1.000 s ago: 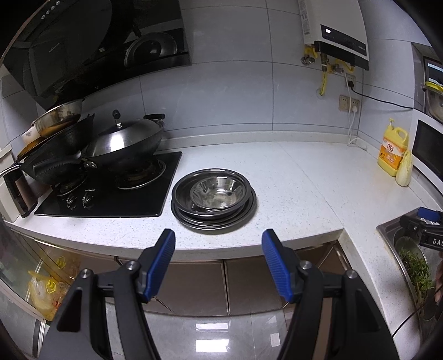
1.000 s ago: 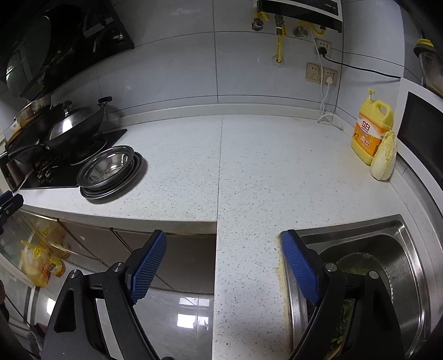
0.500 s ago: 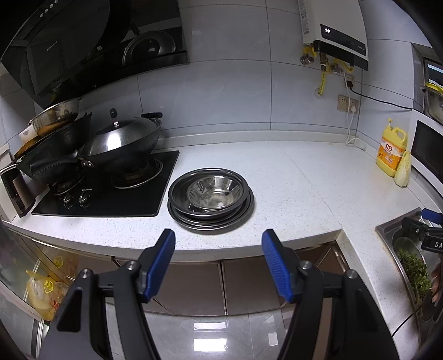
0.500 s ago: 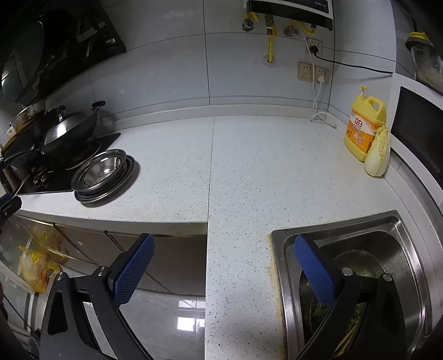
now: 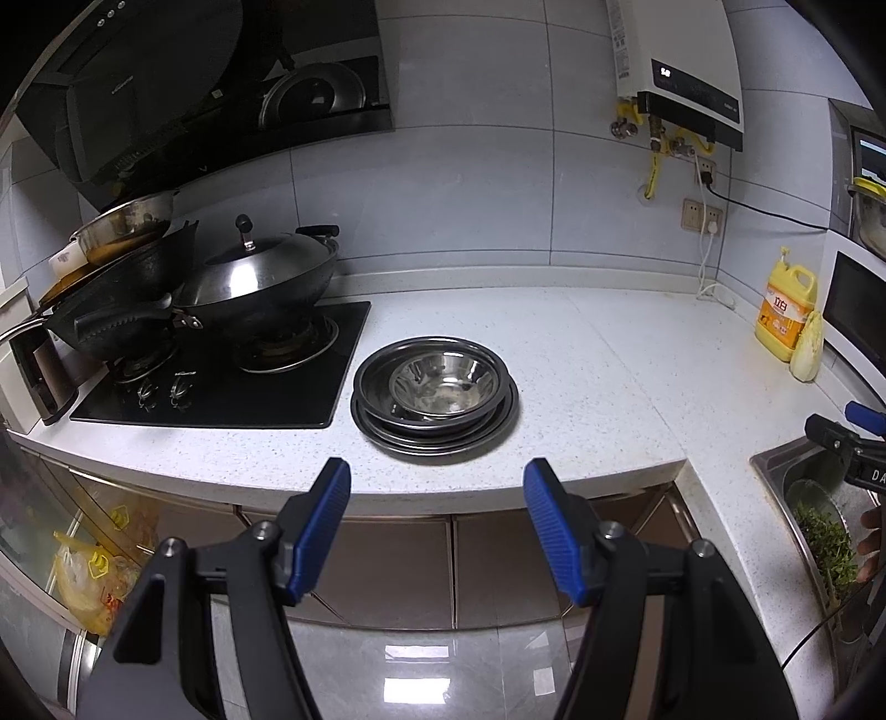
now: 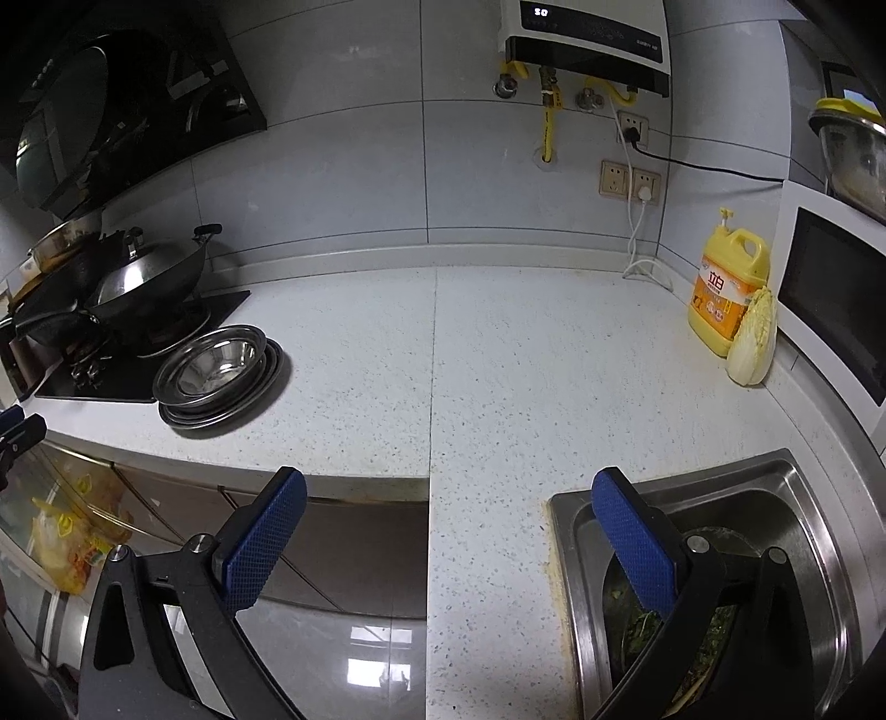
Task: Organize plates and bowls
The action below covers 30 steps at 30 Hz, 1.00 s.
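Nearest the left wrist camera, the left gripper hangs off the front edge of the surface, jaws spread wide, nothing between the blue pads; cabinet fronts and glossy floor show below. The right gripper is likewise over the surface's front edge, beside the sink, jaws fully apart and empty. The sink holds a bowl of greens, partly hidden behind the right pad. Next out, directly ahead of the left gripper: the stack of steel plates with a steel bowl nested on top, sitting on the surface just beside the black cooktop, apart from both grippers. The stack looks tidy and concentric; how many plates it holds cannot be counted with certainty. Beyond that, a lidded wok and a second dark pan on the burners. Far right corner: yellow detergent jug with a cabbage leaning against it, well apart from the stack. Back wall: water heater, sockets. Judgement: the dishware visible on the surface appears already gathered into one pile, nothing in hand, so either the sorting is largely done or the stack awaits relocation. Whether the bowl in the sink counts as remaining work, cannot tell.
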Each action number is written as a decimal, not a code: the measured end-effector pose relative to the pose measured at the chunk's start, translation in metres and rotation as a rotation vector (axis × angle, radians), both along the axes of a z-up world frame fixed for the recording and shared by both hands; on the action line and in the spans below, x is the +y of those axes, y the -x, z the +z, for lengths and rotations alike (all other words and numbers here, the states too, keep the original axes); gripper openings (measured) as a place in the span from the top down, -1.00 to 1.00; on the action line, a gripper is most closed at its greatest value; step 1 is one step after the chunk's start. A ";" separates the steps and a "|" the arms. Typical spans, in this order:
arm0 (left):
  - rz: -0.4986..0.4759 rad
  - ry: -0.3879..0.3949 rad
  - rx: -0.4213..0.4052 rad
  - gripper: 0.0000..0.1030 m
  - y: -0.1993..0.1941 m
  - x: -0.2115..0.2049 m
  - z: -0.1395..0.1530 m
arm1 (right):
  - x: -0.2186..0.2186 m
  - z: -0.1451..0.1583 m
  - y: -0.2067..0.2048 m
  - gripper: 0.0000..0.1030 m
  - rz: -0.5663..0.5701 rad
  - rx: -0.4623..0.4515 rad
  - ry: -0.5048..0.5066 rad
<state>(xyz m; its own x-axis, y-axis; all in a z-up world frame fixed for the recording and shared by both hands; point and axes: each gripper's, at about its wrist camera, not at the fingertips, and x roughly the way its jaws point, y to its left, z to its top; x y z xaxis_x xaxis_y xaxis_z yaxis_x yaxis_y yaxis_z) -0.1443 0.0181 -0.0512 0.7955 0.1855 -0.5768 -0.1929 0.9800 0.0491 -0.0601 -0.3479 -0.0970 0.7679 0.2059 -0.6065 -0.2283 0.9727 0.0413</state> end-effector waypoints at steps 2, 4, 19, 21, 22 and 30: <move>0.004 0.001 -0.003 -0.23 0.002 0.001 0.002 | 0.001 0.003 0.002 -0.97 0.006 -0.007 -0.001; 0.004 0.004 -0.005 -0.23 0.004 0.001 0.003 | 0.001 0.006 0.004 -0.97 0.012 -0.017 0.000; 0.006 -0.002 -0.017 -0.23 0.012 0.003 0.008 | 0.008 0.015 0.014 -0.97 0.028 -0.059 0.023; 0.003 0.003 -0.014 -0.23 0.012 0.004 0.008 | 0.008 0.016 0.014 -0.97 0.024 -0.060 0.028; 0.003 0.003 -0.014 -0.23 0.013 0.004 0.008 | 0.007 0.016 0.013 -0.97 0.023 -0.059 0.028; 0.007 -0.007 -0.015 -0.23 0.014 0.002 0.008 | 0.006 0.015 0.012 -0.97 0.024 -0.055 0.030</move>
<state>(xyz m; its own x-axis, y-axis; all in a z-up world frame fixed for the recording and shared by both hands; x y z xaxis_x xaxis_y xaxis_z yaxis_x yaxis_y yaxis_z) -0.1584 0.0197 -0.0429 0.8025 0.1950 -0.5639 -0.2006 0.9783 0.0528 -0.0723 -0.3415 -0.0819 0.7952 0.2070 -0.5699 -0.2523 0.9676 -0.0006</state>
